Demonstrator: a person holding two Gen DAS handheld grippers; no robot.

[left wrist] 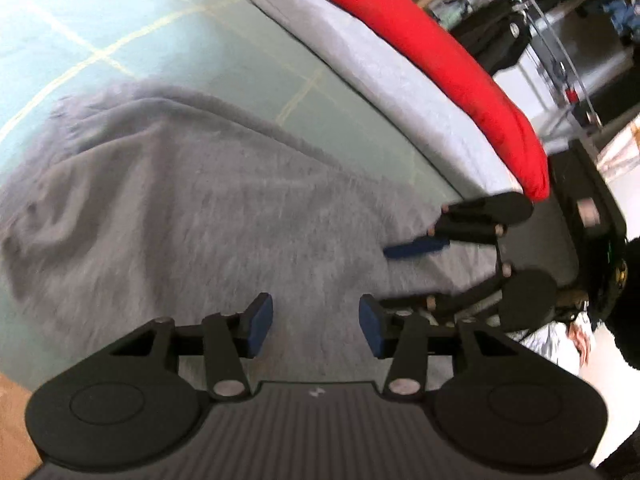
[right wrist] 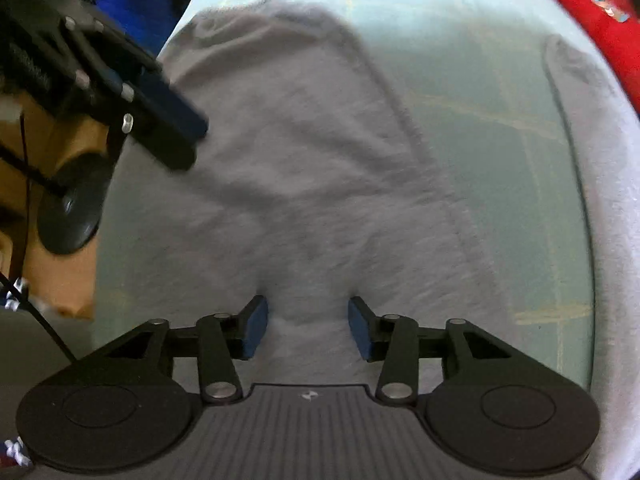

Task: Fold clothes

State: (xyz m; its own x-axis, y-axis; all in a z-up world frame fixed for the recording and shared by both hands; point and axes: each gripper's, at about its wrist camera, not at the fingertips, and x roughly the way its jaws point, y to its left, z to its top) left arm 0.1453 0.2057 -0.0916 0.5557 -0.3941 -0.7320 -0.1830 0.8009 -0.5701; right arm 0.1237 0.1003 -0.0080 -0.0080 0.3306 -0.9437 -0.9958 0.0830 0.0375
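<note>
Grey garment (right wrist: 304, 168) lies spread on the pale green mat (right wrist: 500, 160), its long axis running away from both tools. Right gripper (right wrist: 308, 326) stands half open, a raised pucker of cloth between its pads, seemingly unpinched. Left gripper (left wrist: 316, 330), also half open, hovers empty over the near hem. Fabric looks soft, fleecy, loosely rumpled.

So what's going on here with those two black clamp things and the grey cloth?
A person is folding clothes with a hand-held gripper in each hand. Both hover over a dark grey garment spread on a pale green table. The right gripper has a ridge of the cloth between its open jaws; whether the pads press it is unclear. The left gripper is open above the fabric. A lighter grey garment and a red one lie alongside.
</note>
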